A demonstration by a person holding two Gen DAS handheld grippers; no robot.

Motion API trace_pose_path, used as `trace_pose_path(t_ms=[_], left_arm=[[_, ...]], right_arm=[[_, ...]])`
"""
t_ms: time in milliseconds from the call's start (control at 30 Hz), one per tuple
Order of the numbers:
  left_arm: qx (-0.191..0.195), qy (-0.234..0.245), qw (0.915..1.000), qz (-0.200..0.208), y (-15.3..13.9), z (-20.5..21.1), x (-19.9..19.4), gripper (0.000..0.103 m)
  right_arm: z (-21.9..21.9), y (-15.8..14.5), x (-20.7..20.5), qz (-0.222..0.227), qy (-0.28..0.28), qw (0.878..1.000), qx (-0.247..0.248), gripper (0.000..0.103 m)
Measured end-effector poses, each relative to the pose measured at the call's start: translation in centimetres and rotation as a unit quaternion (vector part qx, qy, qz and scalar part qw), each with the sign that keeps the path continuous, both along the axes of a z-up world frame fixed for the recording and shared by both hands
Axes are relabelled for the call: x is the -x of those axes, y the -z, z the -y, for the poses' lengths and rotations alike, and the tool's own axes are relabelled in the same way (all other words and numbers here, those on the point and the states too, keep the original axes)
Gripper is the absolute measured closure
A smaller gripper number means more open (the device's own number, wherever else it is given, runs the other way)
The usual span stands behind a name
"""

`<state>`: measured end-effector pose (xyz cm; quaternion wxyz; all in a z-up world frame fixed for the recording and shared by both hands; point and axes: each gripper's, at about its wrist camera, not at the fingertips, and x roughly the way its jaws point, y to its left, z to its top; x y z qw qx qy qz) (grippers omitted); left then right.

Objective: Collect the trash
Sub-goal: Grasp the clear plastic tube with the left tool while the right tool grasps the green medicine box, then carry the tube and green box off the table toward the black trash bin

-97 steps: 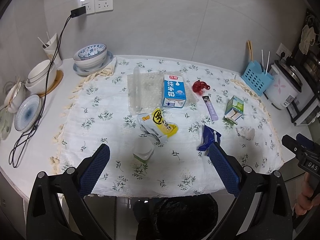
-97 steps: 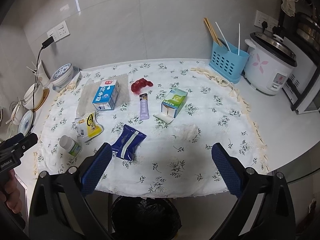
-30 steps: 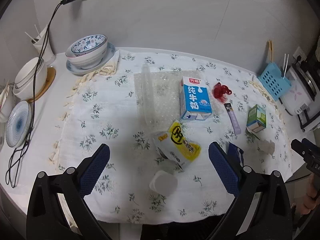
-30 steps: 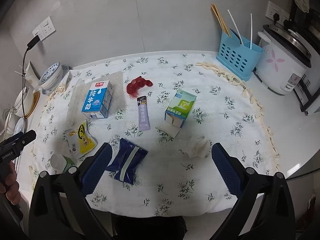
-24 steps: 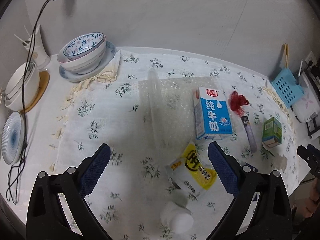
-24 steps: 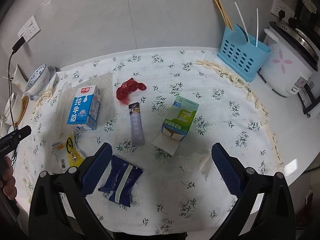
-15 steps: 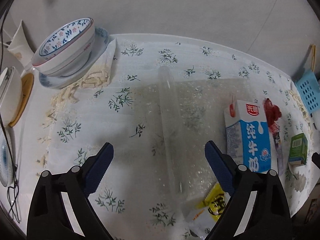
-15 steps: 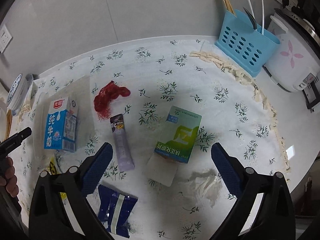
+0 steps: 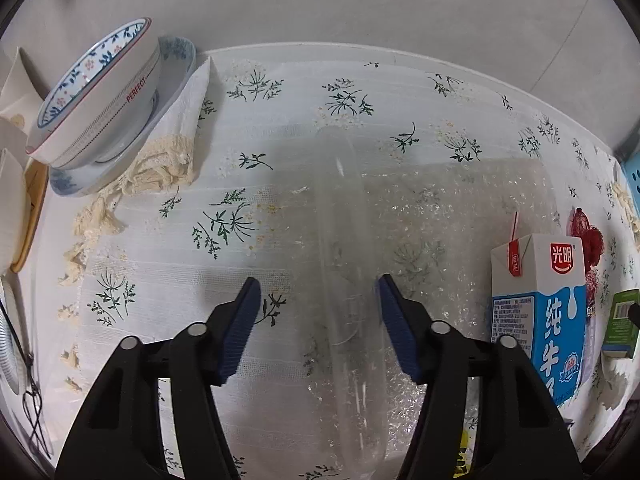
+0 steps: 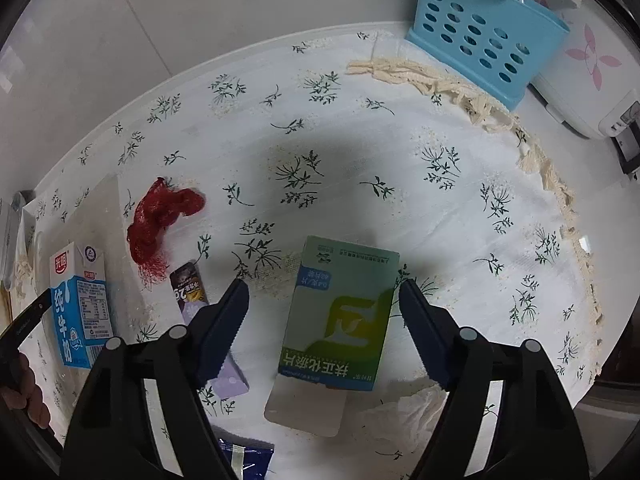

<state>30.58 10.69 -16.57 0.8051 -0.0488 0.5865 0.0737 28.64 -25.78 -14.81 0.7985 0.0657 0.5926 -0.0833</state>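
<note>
Straddling a clear, rolled plastic tube (image 9: 344,264) lying on a sheet of bubble wrap (image 9: 452,216), the left gripper (image 9: 318,300) has its blue pads apart, one on each side of the roll and, as far as can be told, not yet touching it. The right gripper (image 10: 324,302) is likewise spread wide, its pads either side of a green and yellow cardboard medicine box (image 10: 340,316) that lies flat on the white floral tablecloth (image 10: 360,152) with its white end flap open toward the camera.

Both pieces look light. The tube is probably thin, slick and easily crushed, so a gentle squeeze across its middle seems best; the bubble wrap beneath may drag along with it. The box looks stiffer but hollow, so gripping its long side walls near the centre should hold without collapsing it.

Farther out lie a blue and white milk carton (image 9: 540,312), a red mesh net (image 10: 160,224), a purple sachet (image 10: 208,332), a crumpled white tissue (image 10: 412,412) and a dark blue wrapper (image 10: 244,456). A stack of patterned bowls (image 9: 96,92) and a blue perforated utensil basket (image 10: 484,40) stand at the edges.
</note>
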Motion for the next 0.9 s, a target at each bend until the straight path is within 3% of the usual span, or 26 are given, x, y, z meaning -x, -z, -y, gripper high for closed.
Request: trace_pose_path(t_ms=[200, 233, 567, 900], left_arm=[[0.009, 0.001, 0.9999, -0.007, 0.1, -0.4, -0.4, 0.07], [0.01, 0.001, 0.9999, -0.007, 0.1, -0.4, -0.5, 0.077], [0.009, 0.004, 0.9999, 0.005, -0.9, -0.7, 0.7, 0.078], [0.016, 0.01, 0.9991, 0.037, -5.2, 0.7, 3.7, 0.078]], right_arm=[[0.6, 1.4, -0.6, -0.022, 0.015, 0.999, -0.018, 0.052], [0.6, 1.5, -0.7, -0.023, 0.017, 0.999, -0.018, 0.053], [0.9, 1.0, -0.6, -0.008, 0.017, 1.0, -0.017, 0.057], [1.0, -2.9, 2.0, 0.023, 0.003, 1.0, -0.017, 0.057]])
